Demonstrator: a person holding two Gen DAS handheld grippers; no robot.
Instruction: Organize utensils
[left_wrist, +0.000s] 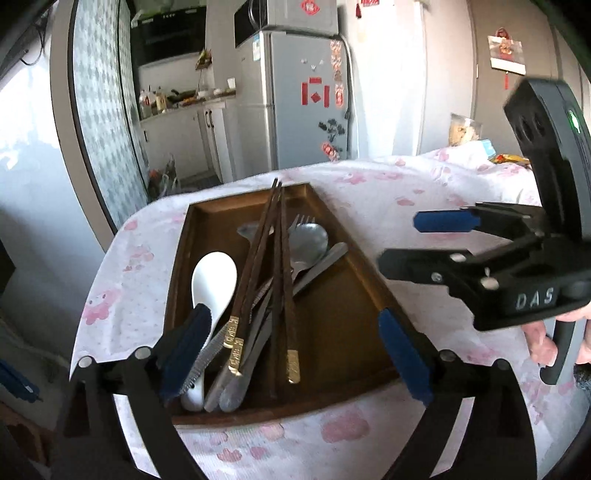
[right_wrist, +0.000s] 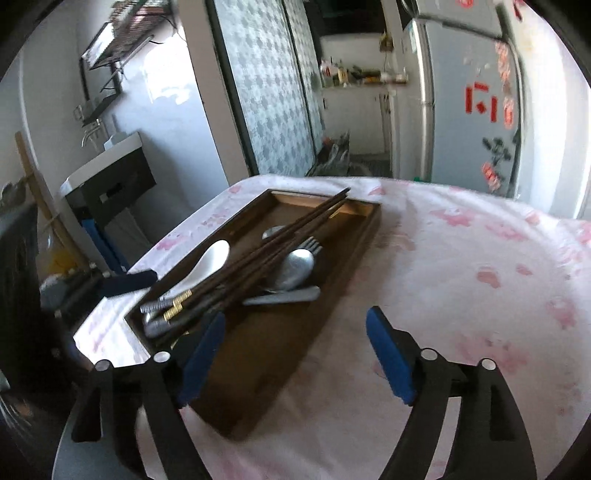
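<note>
Standing wide open and empty, the left gripper (left_wrist: 291, 354) and right gripper (right_wrist: 295, 354) are hovering beside the dark wooden tray (left_wrist: 354, 295), seemingly because the gold-tipped brown chopsticks (left_wrist: 258, 273) are already lying inside.

Table w/ pink-print white cloth (right_wrist: 461, 266); brown wooden tray (right_wrist: 258, 354) lying left-centre of frame, directly on cloth.

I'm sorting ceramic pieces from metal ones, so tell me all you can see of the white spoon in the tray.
The white spoon looks like glossy ceramic, a soup spoon with a deep oval bowl and short thick handle. It lies in the wooden tray near its left wall, bowl towards the far end. The dark chopsticks lie beside it, and the handle end sits among metal utensil handles. No gripper touches it.
</note>
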